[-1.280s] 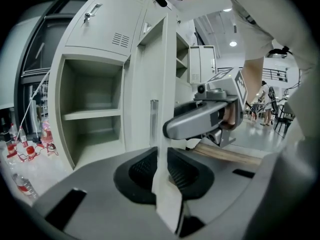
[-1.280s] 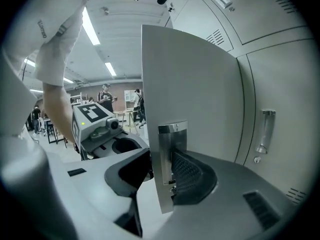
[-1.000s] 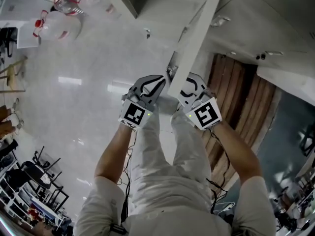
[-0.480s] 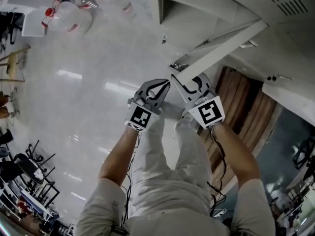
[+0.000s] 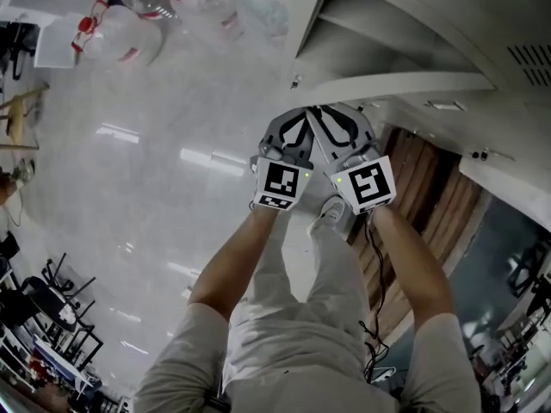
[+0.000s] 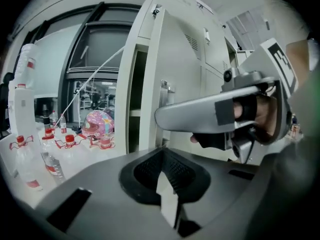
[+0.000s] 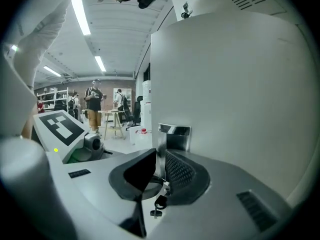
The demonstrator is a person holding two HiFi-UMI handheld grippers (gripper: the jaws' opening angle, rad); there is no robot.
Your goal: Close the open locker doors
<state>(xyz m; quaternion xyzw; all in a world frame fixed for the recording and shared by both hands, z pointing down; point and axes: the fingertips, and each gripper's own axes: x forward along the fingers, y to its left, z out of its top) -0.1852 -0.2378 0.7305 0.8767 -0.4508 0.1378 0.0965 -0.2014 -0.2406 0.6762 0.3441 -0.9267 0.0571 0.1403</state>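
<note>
Door, ajar, stands just ahead of both grippers, side by side near its free edge: the left gripper has its jaws together on nothing, while the right gripper has jaws just now closing, slightly apart, the chrome handle showing in their gap.
</note>
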